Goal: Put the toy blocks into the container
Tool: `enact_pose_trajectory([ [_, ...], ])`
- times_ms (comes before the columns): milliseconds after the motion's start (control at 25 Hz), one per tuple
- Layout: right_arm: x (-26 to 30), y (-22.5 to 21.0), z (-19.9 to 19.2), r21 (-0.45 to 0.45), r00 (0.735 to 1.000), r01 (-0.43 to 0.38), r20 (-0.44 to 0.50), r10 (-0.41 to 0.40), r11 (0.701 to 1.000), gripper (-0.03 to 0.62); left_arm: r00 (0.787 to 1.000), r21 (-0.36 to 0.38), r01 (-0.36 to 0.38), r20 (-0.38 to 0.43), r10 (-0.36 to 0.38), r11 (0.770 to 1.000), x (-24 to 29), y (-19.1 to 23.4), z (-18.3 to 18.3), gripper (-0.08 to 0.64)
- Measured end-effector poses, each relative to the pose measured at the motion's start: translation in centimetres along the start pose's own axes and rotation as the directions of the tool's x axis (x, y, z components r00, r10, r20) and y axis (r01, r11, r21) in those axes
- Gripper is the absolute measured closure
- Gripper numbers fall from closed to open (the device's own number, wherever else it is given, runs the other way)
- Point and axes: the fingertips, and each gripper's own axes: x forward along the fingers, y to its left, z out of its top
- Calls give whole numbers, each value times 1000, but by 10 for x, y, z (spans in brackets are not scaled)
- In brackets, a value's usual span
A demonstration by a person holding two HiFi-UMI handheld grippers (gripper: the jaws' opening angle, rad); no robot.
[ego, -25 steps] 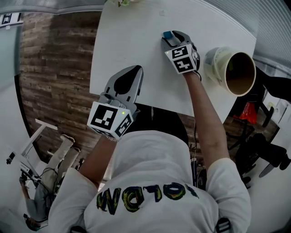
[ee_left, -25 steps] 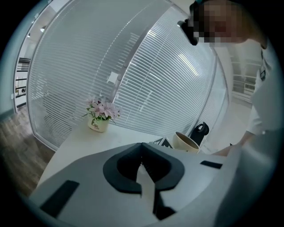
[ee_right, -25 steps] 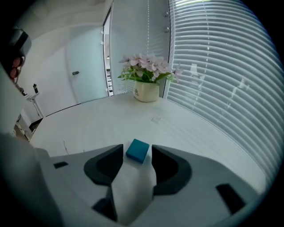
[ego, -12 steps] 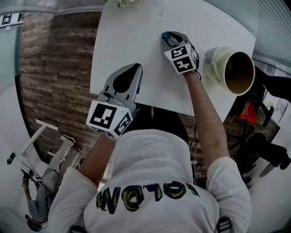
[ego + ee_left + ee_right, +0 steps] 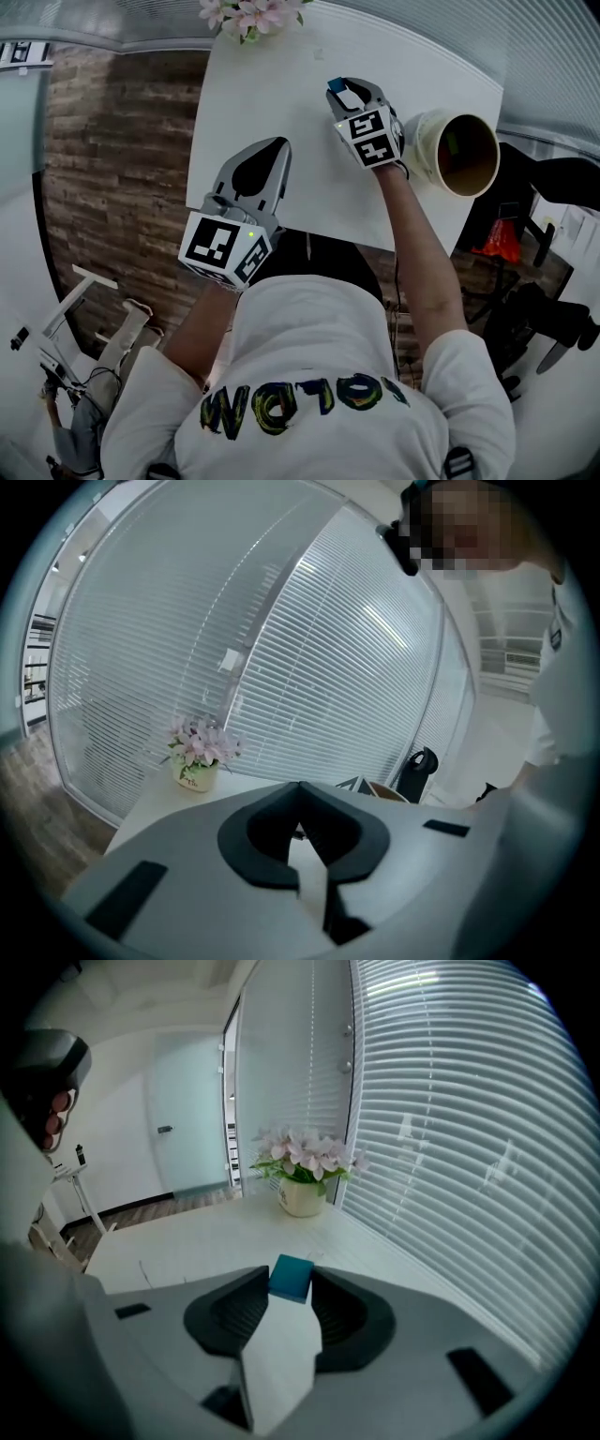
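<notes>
A small blue toy block (image 5: 344,93) sits between the jaws of my right gripper (image 5: 346,91), which is shut on it over the white table (image 5: 281,84). In the right gripper view the blue block (image 5: 292,1279) is pinched at the jaw tips of the right gripper (image 5: 291,1285). The container (image 5: 461,155), a cream tub with a brown inside, stands just to the right of that gripper, with something green in it. My left gripper (image 5: 273,150) hovers near the table's front edge, jaws together and holding nothing. In its own view the left gripper (image 5: 299,825) has its tips touching.
A pot of pink flowers (image 5: 249,15) stands at the table's far edge and also shows as the flower pot (image 5: 302,1194) ahead of the right gripper. Window blinds run behind the table. A wooden floor (image 5: 112,141) lies to the left, and dark chair parts (image 5: 544,319) to the right.
The head view has shifted, so the flowers now show at the top. The right gripper holding the blue block sits slightly nearer the container. The left gripper has barely moved.
</notes>
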Motion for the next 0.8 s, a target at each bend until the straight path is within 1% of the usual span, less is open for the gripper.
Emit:
enact_pose_trajectory([
  [360, -54, -1, 47, -22, 996, 26, 85, -24, 999, 445, 998, 47, 20, 61, -23, 999, -11, -26, 37, 548],
  [600, -94, 4, 79, -30, 989, 44, 146, -39, 999, 444, 993, 85, 35, 106, -44, 996, -24, -52, 63, 548],
  [800, -123, 10, 104, -54, 981, 60, 186, -49, 997, 445, 989, 108, 40, 140, -55, 993, -34, -68, 82, 548],
])
